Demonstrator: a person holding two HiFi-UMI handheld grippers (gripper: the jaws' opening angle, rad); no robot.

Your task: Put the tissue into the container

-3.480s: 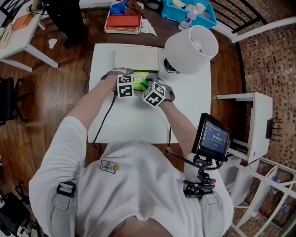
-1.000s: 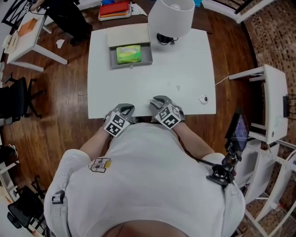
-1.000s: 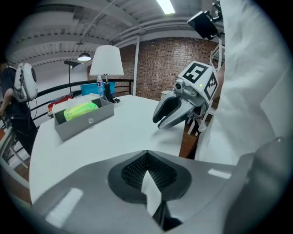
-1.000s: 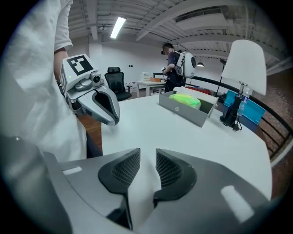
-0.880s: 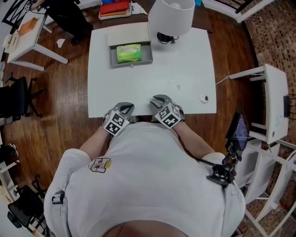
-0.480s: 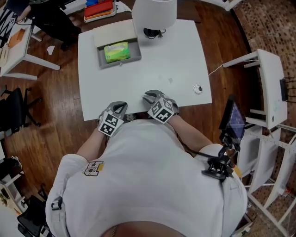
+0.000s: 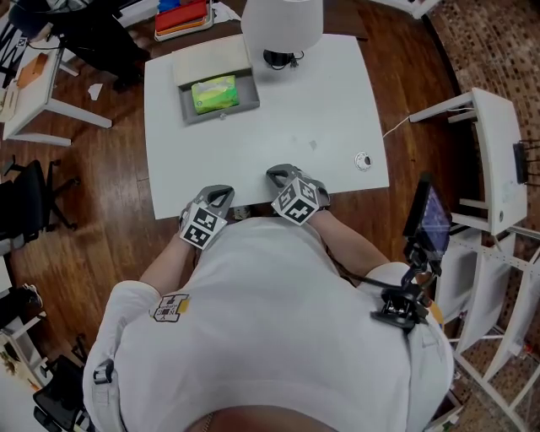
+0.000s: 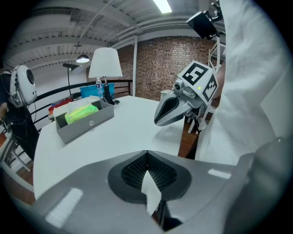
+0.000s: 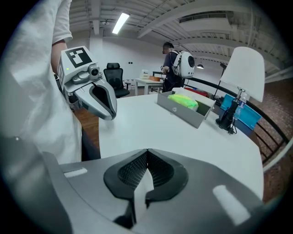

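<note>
white table [image 7: 278, 126] with grey container [image 7: 218, 94], lamp [image 7: 282, 24]

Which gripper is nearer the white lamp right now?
Right. The right gripper sits at the table's near edge, straight across from the lamp; the left gripper is at that edge too, off to the side.

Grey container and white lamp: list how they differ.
The grey container is a low open box holding a green tissue pack; the white lamp stands tall under a round shade. The container sits near the table's far left corner, the lamp right of it. Both rest on the white table.
</note>
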